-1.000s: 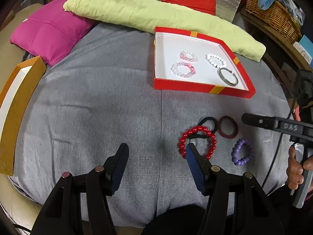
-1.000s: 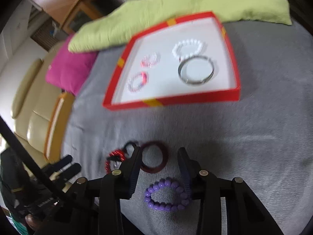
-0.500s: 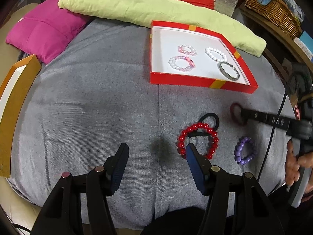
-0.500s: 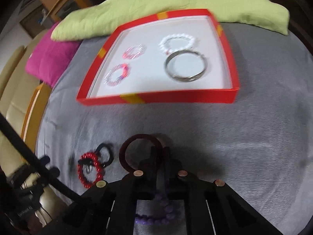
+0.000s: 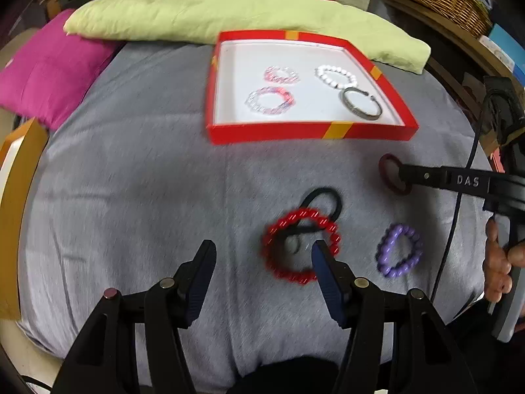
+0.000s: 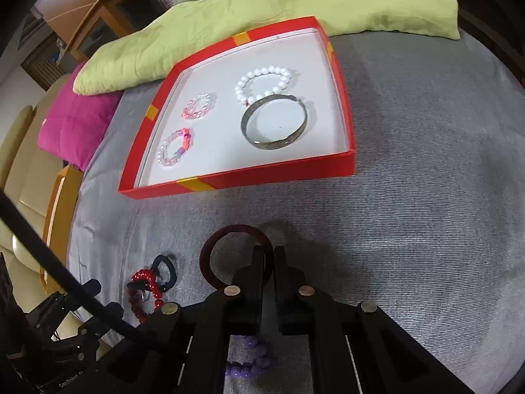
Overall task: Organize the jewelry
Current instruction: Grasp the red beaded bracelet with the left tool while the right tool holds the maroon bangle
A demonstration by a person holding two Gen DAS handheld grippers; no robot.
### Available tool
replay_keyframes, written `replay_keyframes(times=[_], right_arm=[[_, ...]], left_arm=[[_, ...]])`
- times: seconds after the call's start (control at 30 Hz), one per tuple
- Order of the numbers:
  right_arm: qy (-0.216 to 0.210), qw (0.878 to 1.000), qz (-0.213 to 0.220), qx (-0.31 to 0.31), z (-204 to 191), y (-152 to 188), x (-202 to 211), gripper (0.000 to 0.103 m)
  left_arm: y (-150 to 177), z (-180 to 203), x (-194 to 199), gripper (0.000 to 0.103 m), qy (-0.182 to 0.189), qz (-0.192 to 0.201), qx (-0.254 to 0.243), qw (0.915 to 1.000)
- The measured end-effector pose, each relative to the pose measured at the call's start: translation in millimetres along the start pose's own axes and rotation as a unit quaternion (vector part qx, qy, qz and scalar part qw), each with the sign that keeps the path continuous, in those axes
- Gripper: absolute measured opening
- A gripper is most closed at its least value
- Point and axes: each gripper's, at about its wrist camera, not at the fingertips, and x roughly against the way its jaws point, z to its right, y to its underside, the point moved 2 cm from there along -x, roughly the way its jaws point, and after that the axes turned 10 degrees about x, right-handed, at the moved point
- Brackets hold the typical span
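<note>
Now right gripper [image 6: 266, 256] pinches maroon ring [image 6: 229, 233] (lifted).

Both wrist cams look steeply down, close over the grey cloth [image 5: 131, 180]. Left cam sits nearer the cloth's left edge, right cam further right. Both share the red tray [image 5: 308, 131] [image 6: 236, 180] toward the far edge.

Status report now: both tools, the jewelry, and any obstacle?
Right tool shut on dark red ring bracelet. Left tool open, above red bead bracelet. Red tray holds four bracelets. Path to the tray looks clear.
</note>
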Motion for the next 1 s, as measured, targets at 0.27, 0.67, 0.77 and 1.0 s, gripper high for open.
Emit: replay_keyframes(times=[0.27, 0.67, 0.77, 1.0], right_arm=[[-0.010, 1.000, 0.004, -0.005, 3.3, -1.7, 3.5, 0.006], [-0.010, 1.000, 0.005, -0.015, 8.4, -1.8, 6.1, 0.006], [-0.008, 1.000, 0.005, -0.016, 9.7, -1.8, 5.6, 0.006], [-0.009, 1.000, 0.000, -0.010, 5.9, -2.0, 2.6, 0.006]], left_arm=[[7.1, 8.5, -5.6, 0.062, 0.008, -0.011, -0.011, 0.9998], [25.1, 9.6, -19.4, 0.062, 0.026, -0.029, -0.003, 0.9992], [23.4, 6.6, -20.9, 0.059, 0.032, -0.025, 0.003, 0.9992], [26.3, -2.3, -15.0, 0.030, 0.042, -0.019, 0.004, 0.9989]])
